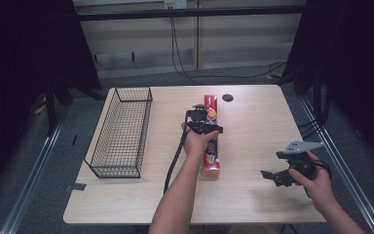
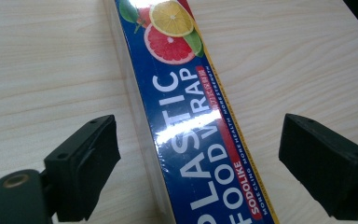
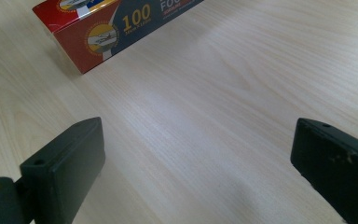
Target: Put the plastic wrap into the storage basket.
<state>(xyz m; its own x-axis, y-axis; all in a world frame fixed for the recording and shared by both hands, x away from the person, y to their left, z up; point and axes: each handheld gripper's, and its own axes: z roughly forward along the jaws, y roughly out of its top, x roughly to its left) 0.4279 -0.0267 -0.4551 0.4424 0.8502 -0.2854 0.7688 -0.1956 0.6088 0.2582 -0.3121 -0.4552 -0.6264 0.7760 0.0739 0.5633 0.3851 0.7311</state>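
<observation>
In the high view, a pale wooden desk [image 1: 253,195] carried a long box of plastic food wrap [image 1: 211,156], lying lengthwise near the middle, and an empty black wire basket [image 1: 121,131] stood well to its left. The left tool [image 1: 200,121] hovered over the far half of the box, held from above by the person's left hand [image 1: 196,141]. The right tool [image 1: 278,176] rested low near the desk's right edge, well apart from the box. In the left gripper view, the left tool's jaws stood wide, one on each side of the box [image 2: 191,121], neither touching it. The step in hand appeared to be a grasp across the box's narrow width; done well, the jaws would come down level, square to the long sides and near the middle of the length, so the box would not tip when lifted. In the right gripper view, the right tool's jaws stood wide over bare desk [image 3: 223,107], with the box's red end [image 3: 102,35] ahead.
</observation>
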